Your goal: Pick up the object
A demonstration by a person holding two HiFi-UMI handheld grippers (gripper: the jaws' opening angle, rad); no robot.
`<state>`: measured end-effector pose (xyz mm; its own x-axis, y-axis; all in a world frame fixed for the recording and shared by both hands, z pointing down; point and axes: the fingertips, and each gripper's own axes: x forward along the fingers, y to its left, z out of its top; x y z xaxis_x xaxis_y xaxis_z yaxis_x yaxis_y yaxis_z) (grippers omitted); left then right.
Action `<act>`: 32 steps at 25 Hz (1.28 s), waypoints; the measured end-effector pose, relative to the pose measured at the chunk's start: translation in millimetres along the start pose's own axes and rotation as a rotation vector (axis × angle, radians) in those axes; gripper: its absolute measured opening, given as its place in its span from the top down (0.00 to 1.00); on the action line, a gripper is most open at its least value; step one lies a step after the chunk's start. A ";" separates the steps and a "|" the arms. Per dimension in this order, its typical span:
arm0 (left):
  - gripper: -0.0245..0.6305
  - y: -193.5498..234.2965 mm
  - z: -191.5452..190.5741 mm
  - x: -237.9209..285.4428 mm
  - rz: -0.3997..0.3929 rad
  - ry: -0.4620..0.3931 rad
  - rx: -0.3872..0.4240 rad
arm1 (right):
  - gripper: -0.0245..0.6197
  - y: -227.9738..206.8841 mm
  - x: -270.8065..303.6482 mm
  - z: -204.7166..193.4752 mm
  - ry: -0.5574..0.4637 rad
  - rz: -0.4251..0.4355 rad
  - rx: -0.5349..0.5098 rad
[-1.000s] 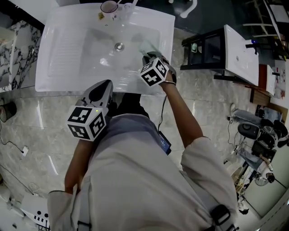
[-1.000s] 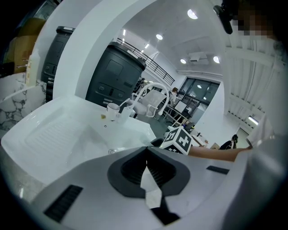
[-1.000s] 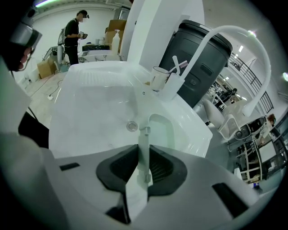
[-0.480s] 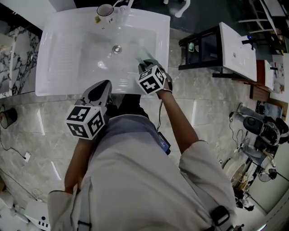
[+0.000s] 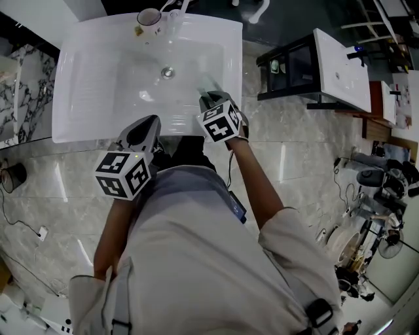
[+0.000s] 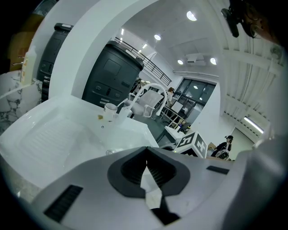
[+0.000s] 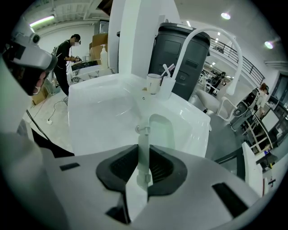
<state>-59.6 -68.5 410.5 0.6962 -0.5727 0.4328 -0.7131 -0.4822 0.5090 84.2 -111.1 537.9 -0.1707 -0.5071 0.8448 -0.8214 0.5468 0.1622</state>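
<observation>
A pale green see-through object (image 5: 208, 84) with a thin whitish handle hangs over the right part of the white sink (image 5: 85, 65). My right gripper (image 5: 209, 99) is shut on that handle; in the right gripper view the handle (image 7: 143, 152) stands upright between the jaws of the right gripper (image 7: 144, 168), and the green head (image 7: 161, 130) shows beyond them. My left gripper (image 5: 147, 127) is at the sink's front edge. In the left gripper view the left gripper (image 6: 146, 168) has its jaws together with nothing between them.
A cup (image 5: 149, 17) with brushes stands at the sink's back rim beside a white faucet (image 7: 211, 45). The drain (image 5: 167, 72) lies mid-basin. A black stand with another white basin (image 5: 340, 72) is to the right. A dark bin (image 7: 180, 49) stands behind the sink.
My right gripper has drawn back a little toward the sink's front edge, still holding the green object. The left gripper has stayed in place.
</observation>
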 end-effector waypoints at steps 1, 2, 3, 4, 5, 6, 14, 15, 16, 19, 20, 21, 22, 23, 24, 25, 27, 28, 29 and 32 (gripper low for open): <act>0.96 0.0 -0.2 0.0 -0.002 0.001 0.003 | 0.85 0.8 -1.5 0.5 -0.004 0.000 0.007; 0.96 -0.3 -0.3 0.2 -0.005 0.003 0.006 | 0.85 1.4 -3.3 1.0 -0.009 0.000 0.015; 0.96 -0.8 -0.3 0.4 -0.008 0.004 0.010 | 0.85 2.0 -5.3 1.6 -0.015 0.001 0.022; 0.96 -1.2 -0.2 0.6 -0.011 0.005 0.013 | 0.85 2.6 -7.4 2.0 -0.020 0.003 0.029; 0.96 -1.3 -0.1 0.7 -0.014 0.006 0.015 | 0.85 3.4 -9.3 2.3 -0.023 0.004 0.034; 0.96 -1.1 0.1 0.5 -0.015 0.007 0.016 | 0.85 4.3 -10.9 2.3 -0.026 0.005 0.039; 0.96 1.3 4.2 -3.1 -0.021 0.004 0.018 | 0.85 12.4 -23.2 0.0 -0.045 0.025 0.099; 0.96 1.9 4.9 -3.5 -0.021 0.003 0.018 | 0.85 13.4 -25.2 0.5 -0.050 0.026 0.105; 0.96 3.0 5.6 -3.7 -0.022 0.002 0.017 | 0.85 14.4 -27.1 1.7 -0.055 0.028 0.110; 0.96 6.8 7.1 -4.6 -0.021 -0.001 0.015 | 0.85 19.1 -32.4 4.7 -0.065 0.030 0.127; 0.96 7.4 7.1 -5.3 -0.020 -0.002 0.015 | 0.85 20.9 -34.4 4.7 -0.068 0.030 0.134; 0.96 7.8 7.0 -6.1 -0.020 -0.002 0.015 | 0.85 22.9 -36.4 4.3 -0.070 0.030 0.138; 0.96 8.0 7.0 -6.8 -0.021 -0.002 0.015 | 0.85 24.9 -38.5 3.7 -0.071 0.031 0.142; 0.96 8.3 7.2 -7.2 -0.022 -0.001 0.016 | 0.85 26.7 -40.3 3.2 -0.072 0.031 0.145; 0.96 8.8 7.8 -7.3 -0.022 -0.001 0.018 | 0.85 28.1 -41.9 2.9 -0.074 0.031 0.148; 0.96 9.3 8.8 -7.1 -0.023 -0.002 0.022 | 0.85 28.7 -43.3 3.0 -0.077 0.029 0.152; 0.96 10.6 11.0 -7.4 -0.022 -0.006 0.030 | 0.85 29.2 -46.3 3.4 -0.087 0.024 0.166; 0.96 11.3 11.3 -8.2 -0.021 -0.008 0.031 | 0.85 30.0 -48.2 3.5 -0.092 0.023 0.175; 0.96 12.2 11.1 -9.3 -0.020 -0.008 0.032 | 0.85 31.1 -50.4 3.4 -0.098 0.024 0.184; 0.96 15.9 9.3 -11.6 -0.017 -0.008 0.025 | 0.85 34.4 -56.0 2.5 -0.107 0.021 0.187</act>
<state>-79.8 -75.6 406.6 0.7074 -0.5694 0.4187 -0.7033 -0.5080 0.4973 64.2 -65.6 495.0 -0.2375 -0.5702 0.7864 -0.9021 0.4298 0.0392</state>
